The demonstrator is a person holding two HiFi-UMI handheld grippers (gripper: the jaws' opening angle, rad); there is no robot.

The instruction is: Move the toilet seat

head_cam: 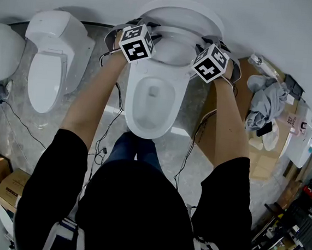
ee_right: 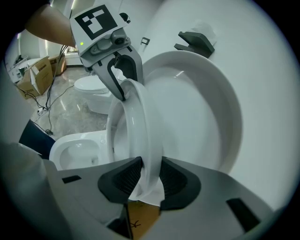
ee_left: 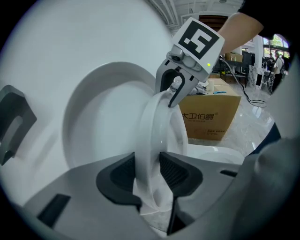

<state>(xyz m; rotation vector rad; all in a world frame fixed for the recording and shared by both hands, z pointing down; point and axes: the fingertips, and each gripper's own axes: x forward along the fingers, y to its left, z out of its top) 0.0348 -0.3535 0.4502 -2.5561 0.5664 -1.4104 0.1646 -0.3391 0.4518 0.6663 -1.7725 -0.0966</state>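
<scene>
The white toilet seat [head_cam: 175, 38] stands raised close to upright over the bowl [head_cam: 132, 119], with the lid [head_cam: 180, 11] behind it against the wall. My left gripper [head_cam: 150, 39] is shut on the seat's left side; in the left gripper view the seat [ee_left: 157, 126] fills the gap between the pads of that gripper [ee_left: 147, 176]. My right gripper [head_cam: 199, 46] is shut on the seat's right side, and in the right gripper view the rim [ee_right: 136, 122] is pinched in that gripper [ee_right: 151, 176]. Each view shows the other gripper across the ring, the right one [ee_left: 174, 93] and the left one [ee_right: 124, 82].
A second white toilet [head_cam: 53, 57] stands to the left and another fixture [head_cam: 1, 52] at the far left. Flattened cardboard [head_cam: 257, 153] with a grey cloth [head_cam: 268, 102] lies to the right. Cables [head_cam: 102, 144] trail on the floor and small boxes [head_cam: 2, 181] sit at lower left.
</scene>
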